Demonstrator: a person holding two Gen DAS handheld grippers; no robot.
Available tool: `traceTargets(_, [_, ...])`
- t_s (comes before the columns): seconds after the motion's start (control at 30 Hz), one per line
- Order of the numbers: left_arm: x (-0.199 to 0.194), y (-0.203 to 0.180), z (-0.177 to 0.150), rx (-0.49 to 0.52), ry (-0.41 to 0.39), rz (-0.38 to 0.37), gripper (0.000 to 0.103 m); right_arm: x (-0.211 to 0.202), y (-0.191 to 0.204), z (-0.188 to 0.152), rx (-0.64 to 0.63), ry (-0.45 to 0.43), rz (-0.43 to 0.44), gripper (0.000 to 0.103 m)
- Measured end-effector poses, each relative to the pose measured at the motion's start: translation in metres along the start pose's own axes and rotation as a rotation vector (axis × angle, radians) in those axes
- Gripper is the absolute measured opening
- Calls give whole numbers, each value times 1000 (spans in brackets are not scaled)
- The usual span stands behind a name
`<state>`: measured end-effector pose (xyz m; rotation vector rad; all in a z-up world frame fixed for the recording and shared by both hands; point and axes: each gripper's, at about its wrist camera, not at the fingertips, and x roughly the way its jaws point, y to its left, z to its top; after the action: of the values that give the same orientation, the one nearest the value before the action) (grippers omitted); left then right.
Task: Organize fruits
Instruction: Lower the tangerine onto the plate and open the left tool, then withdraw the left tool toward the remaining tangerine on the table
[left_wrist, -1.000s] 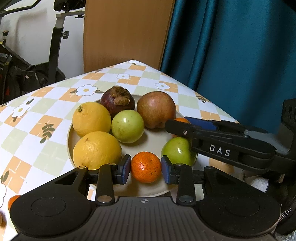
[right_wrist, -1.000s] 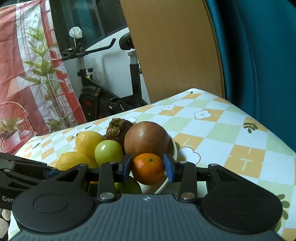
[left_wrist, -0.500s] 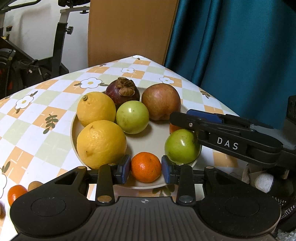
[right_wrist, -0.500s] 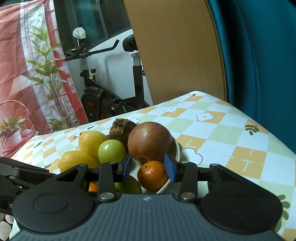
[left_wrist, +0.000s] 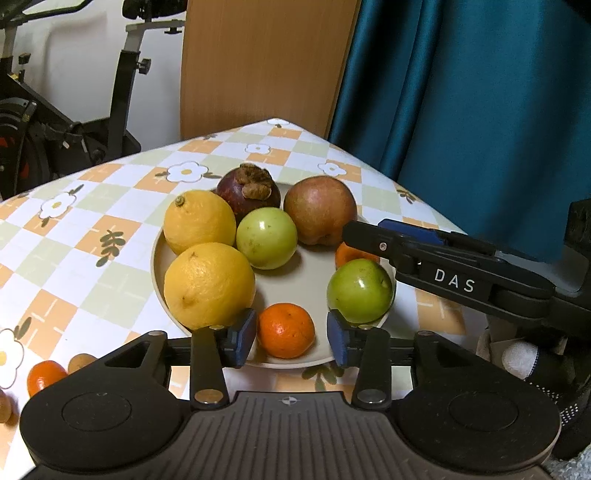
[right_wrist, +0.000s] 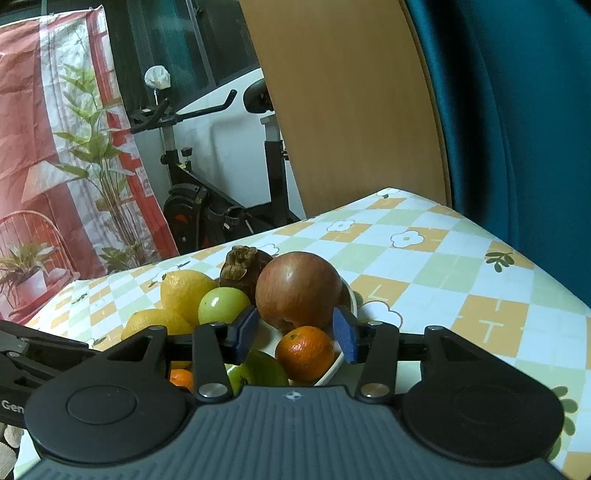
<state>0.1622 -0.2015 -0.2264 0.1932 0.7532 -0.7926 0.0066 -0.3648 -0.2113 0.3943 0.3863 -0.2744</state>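
I have just let both jaws open: my left gripper (left_wrist: 291, 338) frees one mandarin (left_wrist: 286, 330) on the plate (left_wrist: 157, 266), my right gripper (right_wrist: 295, 334) frees the other mandarin (right_wrist: 306, 352), each straight ahead between loose pads.

Right tongs (left_wrist: 391, 236) hide most of one mandarin (left_wrist: 351, 254) at the plate (left_wrist: 306, 280) rim; a brown fruit (left_wrist: 4, 406) is cut off at the frame's left edge

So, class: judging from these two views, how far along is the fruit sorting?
Done: the plate holds lemons, green fruits, an apple and more. In hand: the left gripper and right gripper have just been opening, each around a tangerine resting on the plate. Left: small fruits on the table.
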Motion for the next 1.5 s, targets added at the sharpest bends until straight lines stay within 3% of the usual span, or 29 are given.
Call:
traceTargets(0.4, [-38,20,4,-51,-65,27,45,-19,13,4,40,-28,16,50])
traceTargets(0.6, [-76,73,5,-169,-109,71,45,-17,40,2,6,-3,60,50])
traceTargets(0.77, [-106,127,-5,-292,-114,182,45,-14,70,-2,-12,22,128,50])
traceTargets(1.03, [-124,163,-23,-395,-135,242,45,1,130,-15,-150,83,246,50])
traceTargets(1.13, [-120,166,-28,-422,-120,221,43,14,155,-26,-241,139,273,50])
traceTargets(1.23, [-108,159,-25,-385,-104,179,43,24,174,-35,-316,173,298,49])
traceTargets(1.33, [-86,157,-21,-356,-71,157,43,34,188,-42,-346,213,322,47])
traceTargets(1.5, [-58,161,-19,-390,-35,98,43,48,198,-51,-366,260,326,46])
